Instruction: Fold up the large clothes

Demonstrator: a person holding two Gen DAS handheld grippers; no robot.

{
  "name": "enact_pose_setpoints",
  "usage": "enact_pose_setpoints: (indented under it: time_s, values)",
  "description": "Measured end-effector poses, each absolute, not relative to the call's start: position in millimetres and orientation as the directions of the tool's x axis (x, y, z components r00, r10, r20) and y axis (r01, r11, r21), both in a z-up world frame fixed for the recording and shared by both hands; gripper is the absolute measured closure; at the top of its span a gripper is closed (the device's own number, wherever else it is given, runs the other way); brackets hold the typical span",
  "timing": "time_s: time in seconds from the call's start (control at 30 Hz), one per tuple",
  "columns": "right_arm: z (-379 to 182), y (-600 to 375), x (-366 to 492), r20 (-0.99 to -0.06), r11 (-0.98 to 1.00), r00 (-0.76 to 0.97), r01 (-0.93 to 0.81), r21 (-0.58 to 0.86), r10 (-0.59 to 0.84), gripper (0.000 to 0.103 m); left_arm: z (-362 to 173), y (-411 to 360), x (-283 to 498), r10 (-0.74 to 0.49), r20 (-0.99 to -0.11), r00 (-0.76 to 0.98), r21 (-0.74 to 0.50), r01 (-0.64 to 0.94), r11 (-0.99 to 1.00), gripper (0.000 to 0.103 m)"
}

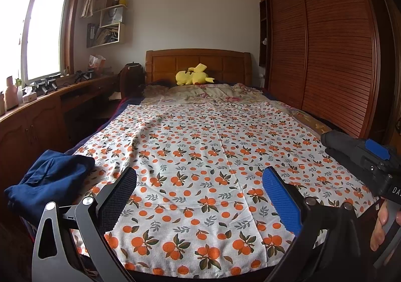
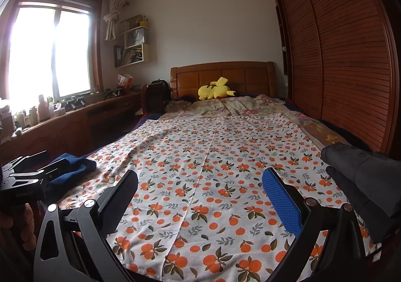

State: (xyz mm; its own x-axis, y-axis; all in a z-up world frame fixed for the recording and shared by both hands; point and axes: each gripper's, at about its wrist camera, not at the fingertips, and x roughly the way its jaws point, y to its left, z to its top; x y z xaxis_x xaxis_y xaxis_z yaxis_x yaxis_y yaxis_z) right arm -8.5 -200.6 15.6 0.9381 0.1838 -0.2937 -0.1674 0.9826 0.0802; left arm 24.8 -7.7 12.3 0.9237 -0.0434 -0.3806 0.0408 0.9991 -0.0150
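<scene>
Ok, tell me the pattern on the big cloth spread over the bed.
White cloth printed with oranges and leaves; clearest in the left wrist view.

Left gripper (image 1: 199, 196) and right gripper (image 2: 199, 198) side by side, level, jaws wide apart, empty.

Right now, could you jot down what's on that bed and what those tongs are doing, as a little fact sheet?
Bed cover: orange-print cloth, spread flat
Left side: crumpled navy garment at the cloth's edge
Right side: dark grey garment on the cloth
Headboard end: yellow plush toy on a floral quilt
Left tongs: open, holding nothing
Right tongs: open, holding nothing
Folding: not started
</scene>
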Motion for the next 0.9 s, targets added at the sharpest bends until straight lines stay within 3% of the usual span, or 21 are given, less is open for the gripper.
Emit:
enact_pose_setpoints:
  time_s: [0.9]
  values:
    - [11.3,-202.2,-6.4,-0.299,0.983,0.937,-0.161,0.082,0.179,0.007,10.4,-8.7,21.1,-0.041,-0.377,0.925,-0.014,0.038,0.999,0.002]
